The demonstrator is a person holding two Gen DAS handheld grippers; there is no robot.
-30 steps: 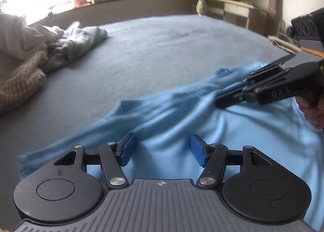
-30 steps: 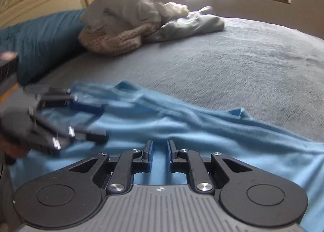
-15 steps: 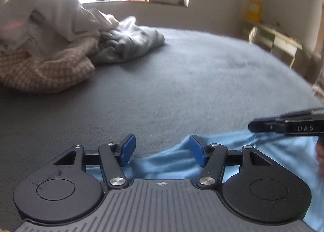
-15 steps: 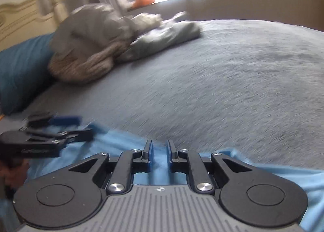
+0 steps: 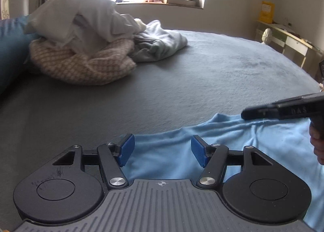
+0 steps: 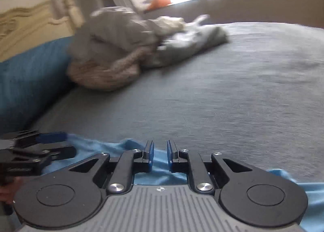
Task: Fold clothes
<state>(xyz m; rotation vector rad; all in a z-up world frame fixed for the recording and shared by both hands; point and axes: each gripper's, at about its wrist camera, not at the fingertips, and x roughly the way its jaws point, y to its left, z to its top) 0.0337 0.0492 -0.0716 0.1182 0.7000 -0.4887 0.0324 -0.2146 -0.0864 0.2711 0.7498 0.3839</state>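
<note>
Far left, ahead of my fingers: heap of unfolded clothes (image 5: 97,45) on the bed (image 5: 202,82), beige knit under pale and grey pieces. Untouched, I judged.

My left gripper (image 5: 162,149): fingers stood well apart, nothing pinched; light blue garment (image 5: 166,155) lay beneath and between them, its far edge just ahead.

My right gripper (image 6: 160,156), further right: fingers nearly together with a narrow gap; whether any cloth was caught there, I could not tell.

Blue garment spread, creased, no clean fold visible. Most of the task remained.
</note>
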